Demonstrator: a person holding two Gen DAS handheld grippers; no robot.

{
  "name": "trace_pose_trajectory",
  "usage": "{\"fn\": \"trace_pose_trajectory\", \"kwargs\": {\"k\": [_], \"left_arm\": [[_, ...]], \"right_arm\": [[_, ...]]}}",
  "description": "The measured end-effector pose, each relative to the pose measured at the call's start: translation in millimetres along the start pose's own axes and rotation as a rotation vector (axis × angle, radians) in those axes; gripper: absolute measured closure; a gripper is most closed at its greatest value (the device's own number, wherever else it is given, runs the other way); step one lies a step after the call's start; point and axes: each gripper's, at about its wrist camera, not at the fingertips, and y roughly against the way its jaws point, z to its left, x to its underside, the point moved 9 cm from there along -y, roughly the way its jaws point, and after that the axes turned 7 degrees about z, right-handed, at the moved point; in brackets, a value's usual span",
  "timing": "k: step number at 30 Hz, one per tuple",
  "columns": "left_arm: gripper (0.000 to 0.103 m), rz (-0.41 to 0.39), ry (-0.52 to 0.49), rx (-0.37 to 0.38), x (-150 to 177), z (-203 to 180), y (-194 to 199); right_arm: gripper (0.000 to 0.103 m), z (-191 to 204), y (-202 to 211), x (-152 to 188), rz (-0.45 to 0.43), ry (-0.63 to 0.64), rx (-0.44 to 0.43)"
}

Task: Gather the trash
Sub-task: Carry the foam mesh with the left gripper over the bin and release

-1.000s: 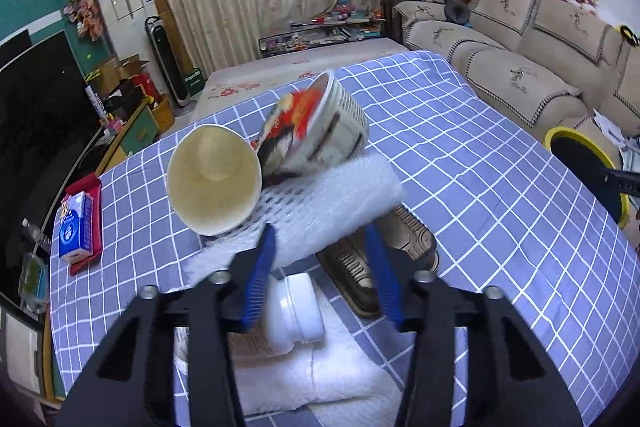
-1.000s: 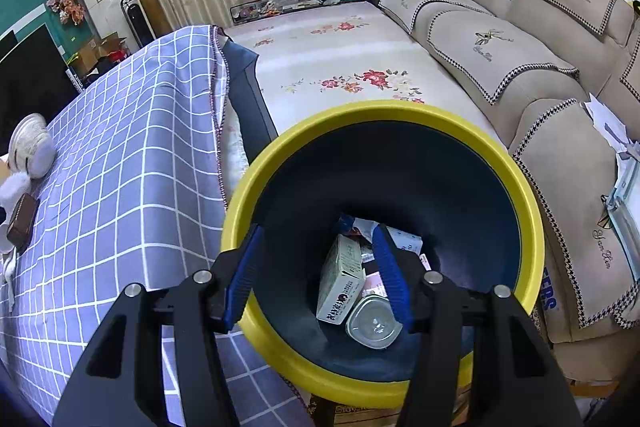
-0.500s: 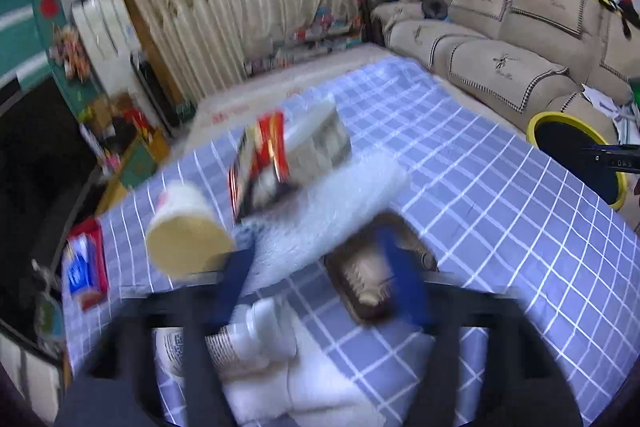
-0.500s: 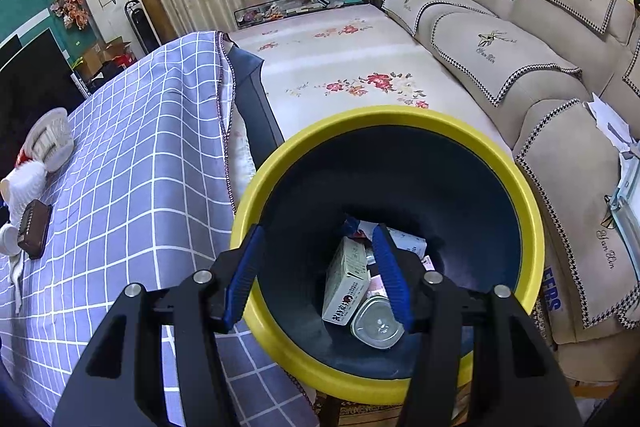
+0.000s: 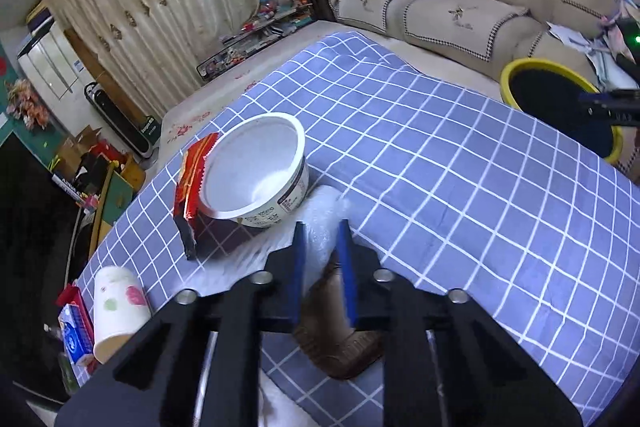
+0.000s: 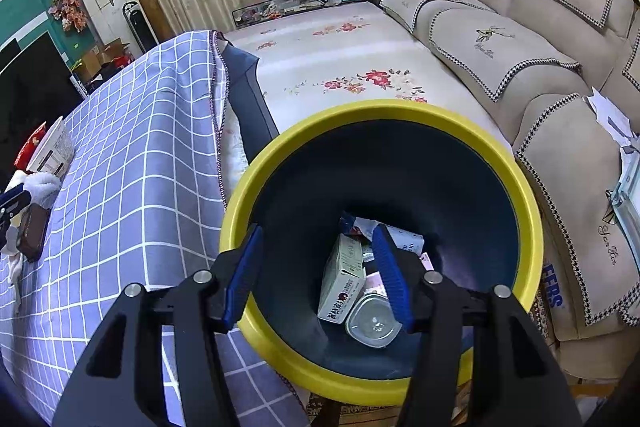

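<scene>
Now the foam wrap (image 5: 324,211) at lower centre is being pinched by the closing left gripper (image 5: 322,239) beside an empty bowl (image 5: 256,175); boxes (image 6: 344,279) are being shown in the bin (image 6: 528,187) only through the half-open, empty right gripper (image 6: 320,267).

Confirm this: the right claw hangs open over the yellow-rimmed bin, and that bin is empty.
Not quite. The right claw does hang open over the yellow-rimmed bin, but the bin is not empty: the right wrist view shows a small carton and a clear plastic container inside.

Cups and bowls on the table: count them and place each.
2. A noodle bowl mid-cloth; a paper cup at the cloth's left edge. Others may be hidden.
</scene>
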Motion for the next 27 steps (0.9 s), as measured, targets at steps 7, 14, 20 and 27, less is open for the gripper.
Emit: {"fn": "trace_pose_trajectory", "kwargs": {"k": [7,14,20,27], "left_arm": [[0.092,-0.073,0.021,-0.004,-3,1,52],[0.092,-0.185,0.028,0.037,-33,-23,116],[0.092,-0.221,-0.030,0.179,-76,-94,131],[0.092,-0.239,-0.122,0.351,-143,-192,114]], "right_arm": [[0.049,-1,9,-2,-0.019,-0.009,-0.027],[0.049,-3,43,-6,-0.082,0.001,-0.040],[0.049,-36,88,-9,-0.168,-0.004,0.032],[0.049,-88,116,-1,-0.209,-0.056,0.087]]}}
